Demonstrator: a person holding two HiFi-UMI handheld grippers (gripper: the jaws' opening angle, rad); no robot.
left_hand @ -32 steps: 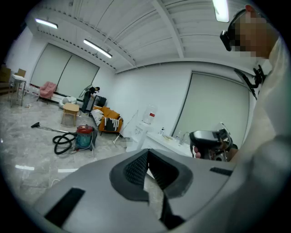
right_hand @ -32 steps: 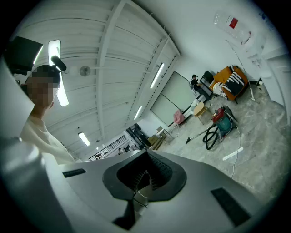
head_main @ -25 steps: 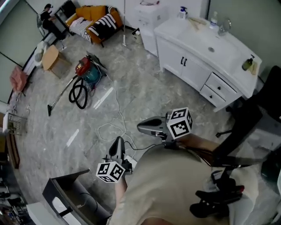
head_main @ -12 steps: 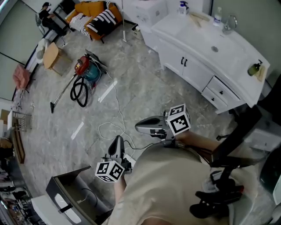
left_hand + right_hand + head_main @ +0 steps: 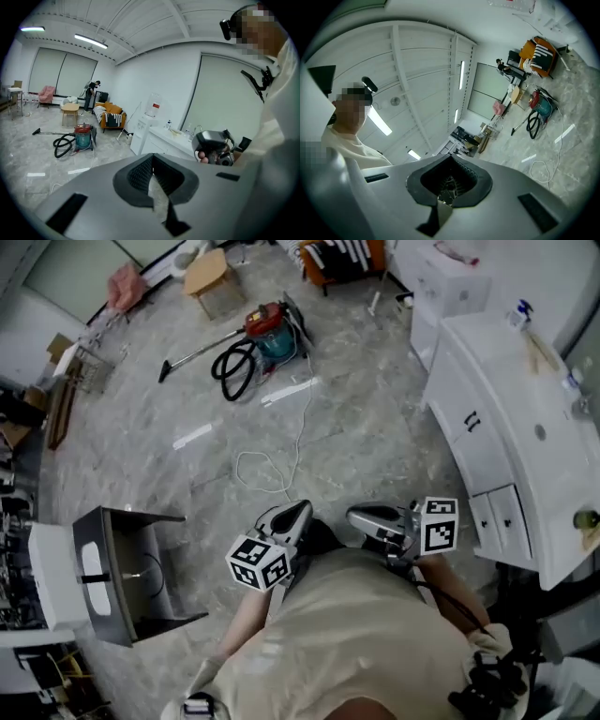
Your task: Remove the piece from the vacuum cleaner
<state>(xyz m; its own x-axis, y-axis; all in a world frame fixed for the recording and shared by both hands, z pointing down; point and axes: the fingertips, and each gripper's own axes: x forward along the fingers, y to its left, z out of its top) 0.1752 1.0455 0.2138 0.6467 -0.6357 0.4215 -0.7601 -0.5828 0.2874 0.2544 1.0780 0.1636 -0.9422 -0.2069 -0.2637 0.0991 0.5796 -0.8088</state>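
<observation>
**Vacuum cleaner sitting far across the floor, both tongs closed and empty**

The grey marbled floor (image 5: 375,437) is taking up most of the head view. One person (image 5: 366,643) in a pale top is standing on it, holding two tongs out in front. One long white vanity surface (image 5: 511,390) with a single sink is running down the right side. One dark open-fronted box (image 5: 131,568) is standing at the lower left, and one orange sofa (image 5: 342,254) is showing at the top edge.

One vacuum cleaner (image 5: 267,329), a red and teal canister (any label on it is too small to read), is sitting near the sofa, well apart from the person. One black hose (image 5: 234,367) is coiling beside it and one wand (image 5: 192,354) is stretching off to the left. One white cord (image 5: 272,465) is looping over the floor between the vacuum cleaner and the person. Two white strips (image 5: 291,390) are lying nearby.

The left tongs (image 5: 298,512) and the right tongs (image 5: 356,517) are pointing away from the person, near each other. Each is showing its jaws pressed together with nothing between them. Two marker cubes (image 5: 258,563), one on each tongs, are showing black-and-white square patterns.
</observation>
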